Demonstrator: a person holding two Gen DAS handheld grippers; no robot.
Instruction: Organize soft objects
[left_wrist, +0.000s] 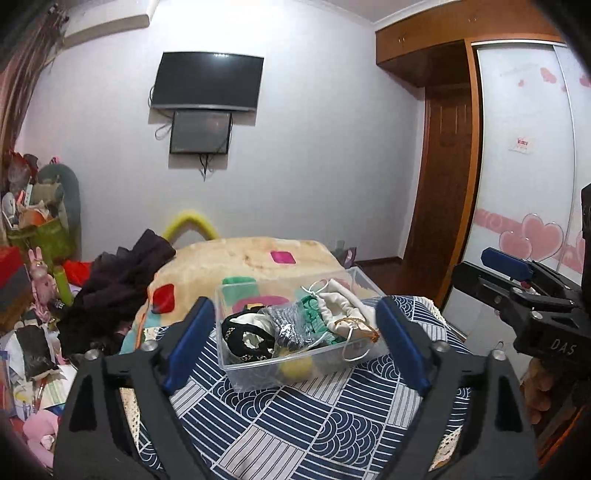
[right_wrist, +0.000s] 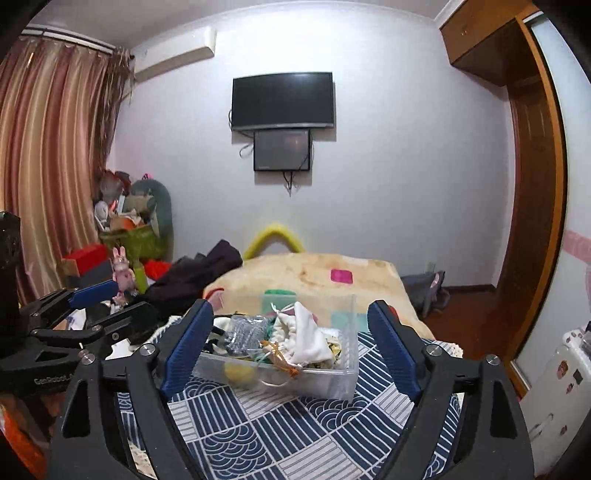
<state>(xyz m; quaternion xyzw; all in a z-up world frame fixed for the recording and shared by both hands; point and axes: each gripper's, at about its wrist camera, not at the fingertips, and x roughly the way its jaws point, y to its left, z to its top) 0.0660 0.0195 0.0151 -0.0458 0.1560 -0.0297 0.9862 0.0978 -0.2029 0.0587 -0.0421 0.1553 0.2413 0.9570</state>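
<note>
A clear plastic box (left_wrist: 258, 376) sits on a blue-and-white patterned cloth (left_wrist: 295, 424). It holds a white drawstring pouch (left_wrist: 338, 304), a green knit item (left_wrist: 314, 321), a grey knit item (left_wrist: 286, 325), a black-and-white item (left_wrist: 247, 338) and a yellow ball (left_wrist: 295, 365). My left gripper (left_wrist: 295, 341) is open and empty, its fingers on either side of the box, short of it. My right gripper (right_wrist: 291, 345) is open and empty in front of the same box (right_wrist: 343, 384); the pouch (right_wrist: 306, 338) lies on top. Each gripper shows in the other's view: right (left_wrist: 517, 280), left (right_wrist: 92, 299).
A beige blanket with coloured squares (left_wrist: 251, 258) covers the bed beyond the box. Dark clothes (left_wrist: 122, 280) are piled to the left, with toys and clutter (left_wrist: 37, 229) further left. A wardrobe with pink hearts (left_wrist: 524, 184) and a wooden door (left_wrist: 443, 177) stand on the right.
</note>
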